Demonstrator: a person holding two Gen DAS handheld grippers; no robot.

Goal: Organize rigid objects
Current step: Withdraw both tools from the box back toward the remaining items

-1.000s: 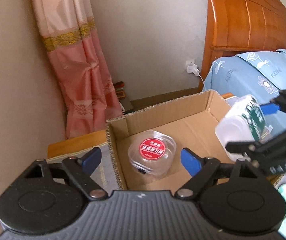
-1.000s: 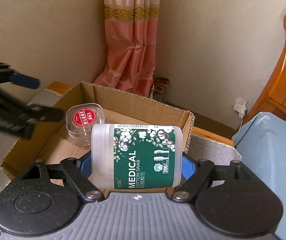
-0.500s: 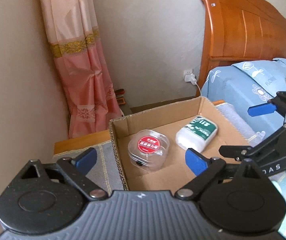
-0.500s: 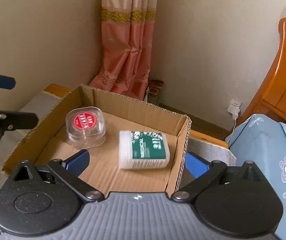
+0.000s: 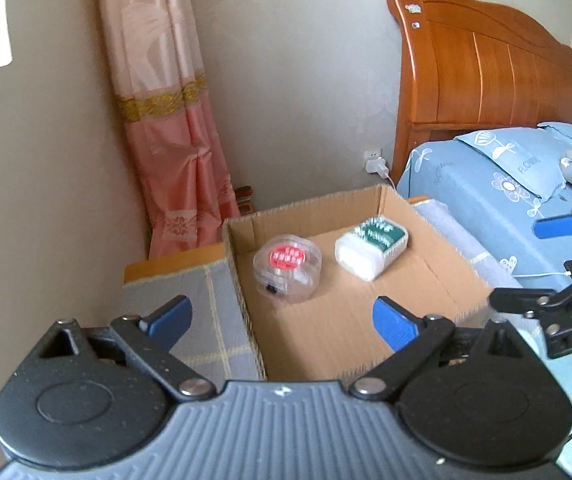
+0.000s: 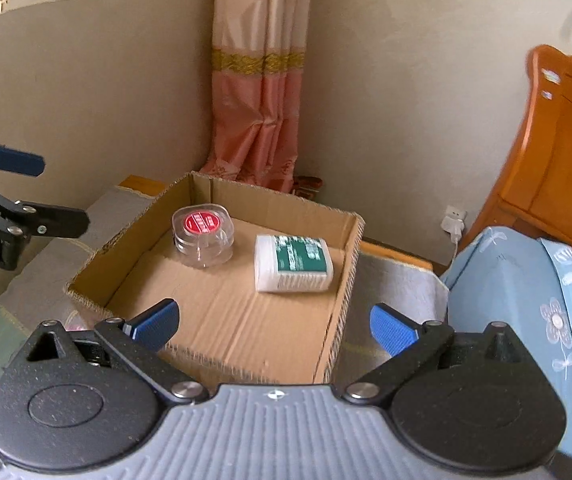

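Note:
An open cardboard box (image 5: 438,280) (image 6: 342,280) holds two things. A clear round container with a red label (image 5: 287,266) (image 6: 203,236) sits at its far left. Beside it lies a white cotton swab tub with a green label (image 5: 372,246) (image 6: 294,263) on its side. My left gripper (image 5: 282,320) hangs open over the box's near left wall, nothing between its blue pads. My right gripper (image 6: 274,326) is open and empty above the box's near edge. Each gripper shows at the edge of the other's view: the right gripper (image 5: 562,260), the left gripper (image 6: 26,196).
The box rests on a checked cloth (image 5: 202,320) over a low wooden stand. A bed with blue floral bedding (image 5: 506,200) (image 6: 526,300) and an orange wooden headboard (image 5: 486,68) stands to the right. A pink curtain (image 6: 262,100) hangs in the corner; a plug with a white cable (image 6: 454,224) is on the wall.
The right gripper opened and let the cotton swab tub fall into the box, where it now lies beside the round container. Both grippers drew back and up from the box; the left jaws widened.

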